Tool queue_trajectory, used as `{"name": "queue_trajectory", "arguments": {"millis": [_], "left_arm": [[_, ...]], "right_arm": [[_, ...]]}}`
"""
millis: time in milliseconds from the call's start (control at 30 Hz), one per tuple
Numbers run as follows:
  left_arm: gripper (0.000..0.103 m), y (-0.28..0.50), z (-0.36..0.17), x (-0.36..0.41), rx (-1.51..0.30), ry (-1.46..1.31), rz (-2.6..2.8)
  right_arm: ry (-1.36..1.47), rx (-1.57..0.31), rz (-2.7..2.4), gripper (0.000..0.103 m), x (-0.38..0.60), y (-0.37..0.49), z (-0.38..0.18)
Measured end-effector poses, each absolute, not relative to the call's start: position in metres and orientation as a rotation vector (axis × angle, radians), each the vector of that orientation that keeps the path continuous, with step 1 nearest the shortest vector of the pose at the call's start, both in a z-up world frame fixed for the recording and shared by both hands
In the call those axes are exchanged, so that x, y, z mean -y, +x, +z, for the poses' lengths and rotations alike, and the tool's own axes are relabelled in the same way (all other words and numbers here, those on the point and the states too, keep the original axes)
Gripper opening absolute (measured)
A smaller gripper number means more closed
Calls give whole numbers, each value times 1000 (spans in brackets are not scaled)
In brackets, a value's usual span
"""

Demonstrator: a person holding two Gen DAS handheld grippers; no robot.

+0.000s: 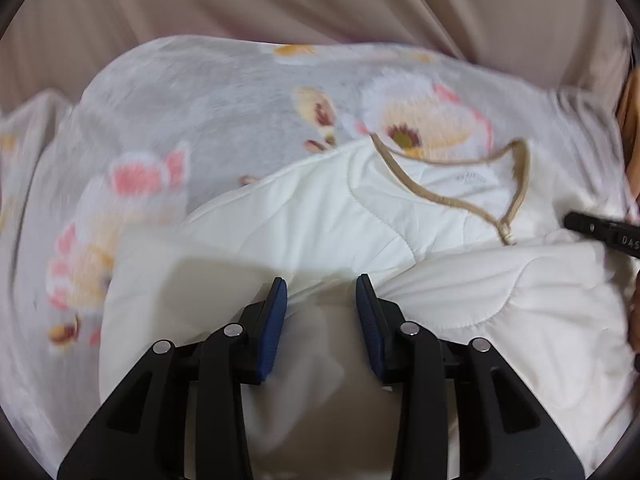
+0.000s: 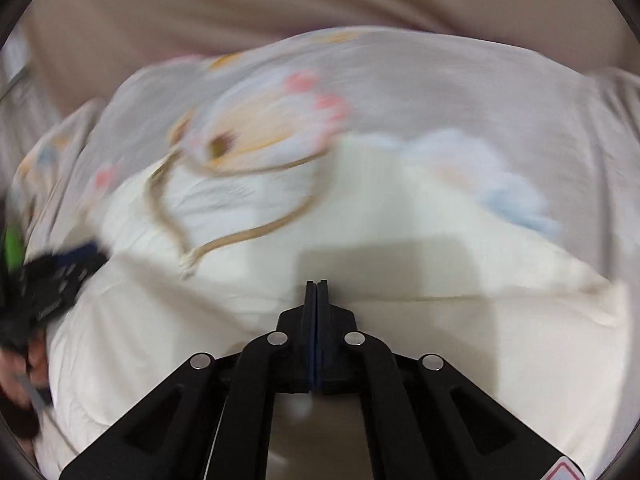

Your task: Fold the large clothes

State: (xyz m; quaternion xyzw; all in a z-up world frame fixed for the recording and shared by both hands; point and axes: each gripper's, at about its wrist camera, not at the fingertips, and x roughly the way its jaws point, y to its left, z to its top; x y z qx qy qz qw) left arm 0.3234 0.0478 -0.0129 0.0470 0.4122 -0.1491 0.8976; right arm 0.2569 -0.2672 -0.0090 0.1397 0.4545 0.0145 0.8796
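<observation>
A large quilted garment lies spread out, grey with pink and yellow flowers (image 1: 224,120) on the outside and a cream lining (image 1: 320,216) folded over it. A tan cord (image 1: 460,200) loops across the lining. My left gripper (image 1: 321,284) is open, its blue pads on either side of a bunched fold of the cream lining. My right gripper (image 2: 317,286) is shut, tips down at the cream lining (image 2: 400,220); no cloth shows between them. The right gripper's tip shows in the left wrist view (image 1: 600,230). The left gripper shows blurred in the right wrist view (image 2: 52,280).
A beige sheet (image 1: 320,0) with soft folds covers the surface beyond the garment, and it also shows in the right wrist view (image 2: 280,4). The person's hand (image 2: 28,364) holds the left gripper at the left edge. The right wrist view is motion-blurred.
</observation>
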Motion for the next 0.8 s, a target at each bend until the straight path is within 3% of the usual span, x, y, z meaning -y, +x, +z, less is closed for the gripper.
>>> {"name": "queue_trajectory", "arguments": {"millis": [67,133,267,300,500,567,633,733,800], "left_arm": [[36,309,-8,-56,-834,109,-314],[48,299,-12,-58,-820,169,-291],[48,284,-11,-74,-841,170,-259],[48,277,-7,-80,-850,149,-263],[55,192,5,-114,-858,131,-292],[61,159,4,-127,-865,108,-319],[72,128,-1,-143,-893,68,-343],[79,92,-9,-167,-932,-3,-356],[80,69,-14,-187,-966,-82,-366]], "right_arm": [[311,-934,42,0,280,238,-8],[250,-962,-22,0,292,223,-18],[345,-921,-62,2,314,180,-5],[354,-890,-46,11,312,163,4],[324,-803,12,14,291,50,33],[326,-795,18,25,292,9,32],[340,-780,12,47,295,-35,30],[366,-796,8,67,300,-94,19],[385,-821,-6,72,302,-128,8]]}}
